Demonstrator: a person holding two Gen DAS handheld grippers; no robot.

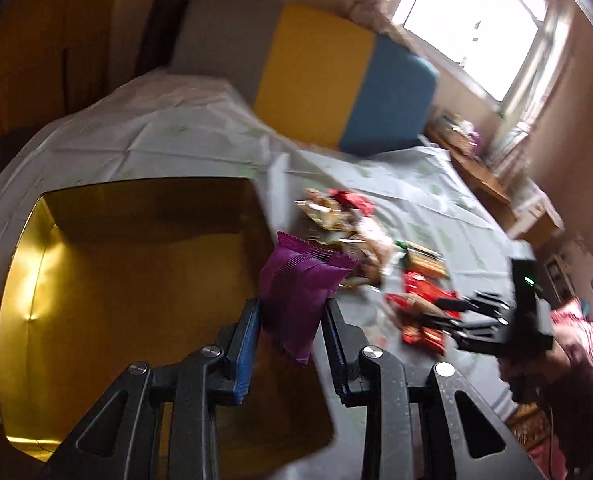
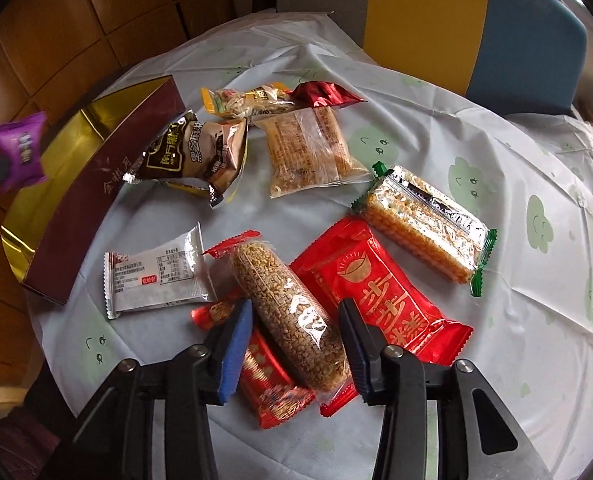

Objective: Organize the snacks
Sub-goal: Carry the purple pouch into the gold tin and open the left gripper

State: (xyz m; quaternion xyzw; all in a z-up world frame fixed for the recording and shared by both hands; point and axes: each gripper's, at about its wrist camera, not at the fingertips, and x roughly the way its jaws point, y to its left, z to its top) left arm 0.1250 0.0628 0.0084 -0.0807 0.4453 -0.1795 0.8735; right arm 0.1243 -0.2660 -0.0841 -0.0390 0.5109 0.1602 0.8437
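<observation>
My left gripper (image 1: 292, 308) is shut on a purple snack packet (image 1: 296, 292) and holds it above the right edge of the open gold-lined box (image 1: 136, 280). In the right wrist view the purple packet (image 2: 18, 152) hangs over the box (image 2: 92, 184) at the far left. My right gripper (image 2: 296, 316) is open, its fingers on either side of a clear tube-shaped packet of brown grain snack (image 2: 292, 316) lying on the table. My right gripper also shows in the left wrist view (image 1: 456, 316), low over the red packets.
Several snack packets lie on the round table with its pale cloth (image 2: 496, 320): a big red packet (image 2: 380, 292), a silver packet (image 2: 156, 276), a green-ended wafer packet (image 2: 424, 224), a dark packet (image 2: 192, 156), a clear packet (image 2: 312, 148). A yellow and blue chair back (image 2: 476, 28) stands behind.
</observation>
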